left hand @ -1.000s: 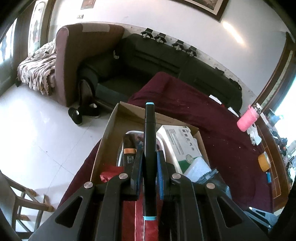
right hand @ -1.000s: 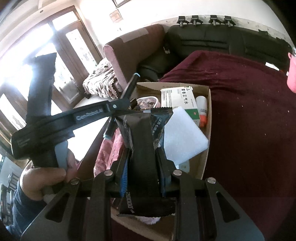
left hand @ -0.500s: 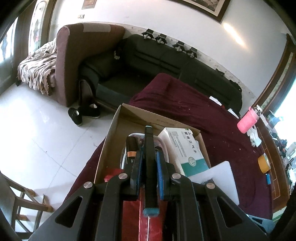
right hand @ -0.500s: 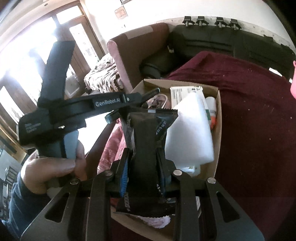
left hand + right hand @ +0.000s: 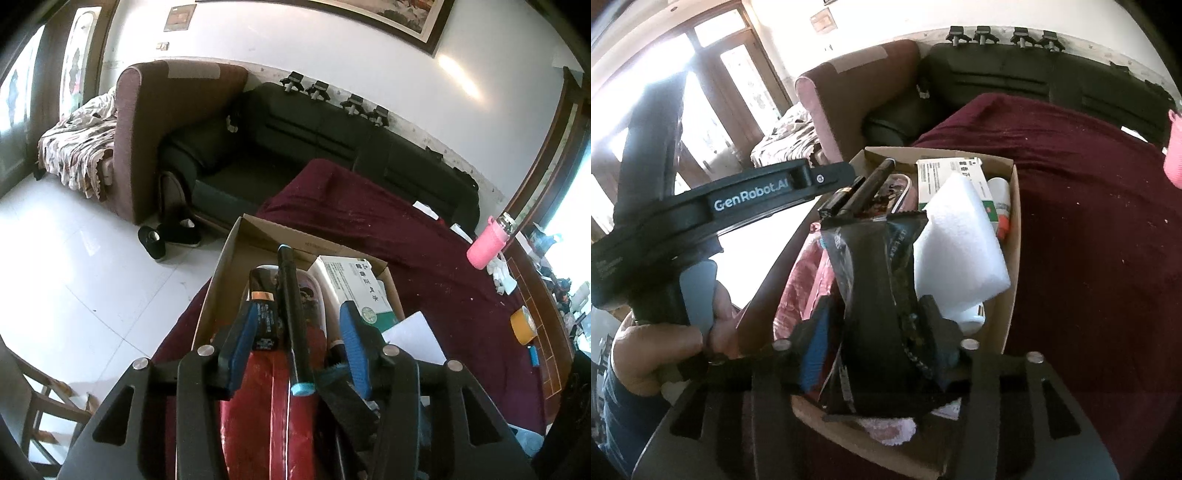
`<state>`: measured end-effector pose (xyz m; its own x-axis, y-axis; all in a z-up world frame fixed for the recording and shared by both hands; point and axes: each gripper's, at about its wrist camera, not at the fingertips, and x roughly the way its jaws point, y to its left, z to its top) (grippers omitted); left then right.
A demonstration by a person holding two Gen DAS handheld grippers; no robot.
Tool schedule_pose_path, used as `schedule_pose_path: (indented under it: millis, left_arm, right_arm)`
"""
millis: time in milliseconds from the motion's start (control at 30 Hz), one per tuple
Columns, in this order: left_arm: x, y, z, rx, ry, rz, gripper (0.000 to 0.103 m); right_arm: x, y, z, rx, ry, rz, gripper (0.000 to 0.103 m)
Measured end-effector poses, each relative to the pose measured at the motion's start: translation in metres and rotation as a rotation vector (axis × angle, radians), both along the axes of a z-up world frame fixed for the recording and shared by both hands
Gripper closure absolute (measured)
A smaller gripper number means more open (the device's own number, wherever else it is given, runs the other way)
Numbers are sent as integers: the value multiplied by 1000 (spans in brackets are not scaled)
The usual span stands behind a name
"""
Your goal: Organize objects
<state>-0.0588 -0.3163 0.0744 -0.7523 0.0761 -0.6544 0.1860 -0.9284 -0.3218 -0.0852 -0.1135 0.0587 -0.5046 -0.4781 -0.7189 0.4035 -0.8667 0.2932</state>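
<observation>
A cardboard box [image 5: 221, 280] [image 5: 1015, 236] stands on a maroon cloth, filled with odds and ends. My left gripper [image 5: 297, 317] hangs over its near end with its jaws opening. A black pen with blue ends [image 5: 293, 321] [image 5: 871, 181] lies between the pads, touched by neither, on a red packet [image 5: 258, 406]. My right gripper [image 5: 875, 306] is above the box's near corner, its jaws opening too. A black foil packet [image 5: 875, 280] stands loose between its pads, with a gap at the left pad.
The box also holds a green-and-white carton [image 5: 351, 284], a white foam block [image 5: 960, 236], a battery [image 5: 260, 295] and a small bottle [image 5: 1001, 206]. A pink bottle [image 5: 484, 251] and a tape roll [image 5: 522, 326] sit far right. A hand [image 5: 653, 347] holds the left gripper's handle. Sofas stand behind.
Both pairs of jaws have spread apart. The pen has left the left pads and lies in the box. The black packet is free of the right pads and sits lower.
</observation>
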Motion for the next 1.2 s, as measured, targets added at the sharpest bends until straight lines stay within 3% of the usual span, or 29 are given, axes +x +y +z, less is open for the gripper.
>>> schedule_pose_path:
  millis: [233, 300, 367, 467, 500, 533, 567, 633, 733, 800, 900, 1000, 1200]
  left_arm:
    - [27, 6, 12, -23, 63, 40, 51]
    - [39, 10, 15, -33, 86, 55, 51]
    - [54, 16, 17, -58, 107, 87, 39]
    - [85, 30, 21, -105, 184, 125, 36]
    - [100, 39, 22, -136, 218, 144, 31]
    - [111, 44, 23, -154, 242, 153, 10]
    - [121, 50, 23, -168, 267, 161, 1]
    - [143, 66, 23, -209, 309, 166, 1]
    - [152, 87, 18, -282, 219, 178, 1]
    - [152, 94, 10, -281, 153, 182, 1]
    - [158, 104, 4, -315, 132, 214, 1]
    - [162, 118, -1, -403, 91, 244, 1]
    - [166, 134, -12, -411, 74, 213, 1]
  right_arm:
    - [24, 15, 15, 6, 61, -8, 48]
    - [32, 22, 17, 28, 83, -24, 42]
    - [42, 31, 19, 40, 104, -44, 37]
    - [58, 41, 19, 75, 131, -85, 27]
    - [63, 45, 19, 85, 143, -97, 26]
    - [70, 49, 19, 91, 157, -107, 24]
    - [79, 54, 19, 89, 175, -115, 21]
    - [93, 63, 21, 100, 215, -135, 21]
    - [116, 78, 19, 97, 265, -147, 21]
    - [128, 90, 14, 72, 274, -161, 19]
    - [139, 103, 2, 70, 262, -173, 19]
    - [148, 115, -3, 90, 254, -207, 19]
    - [161, 113, -4, 136, 320, -202, 19]
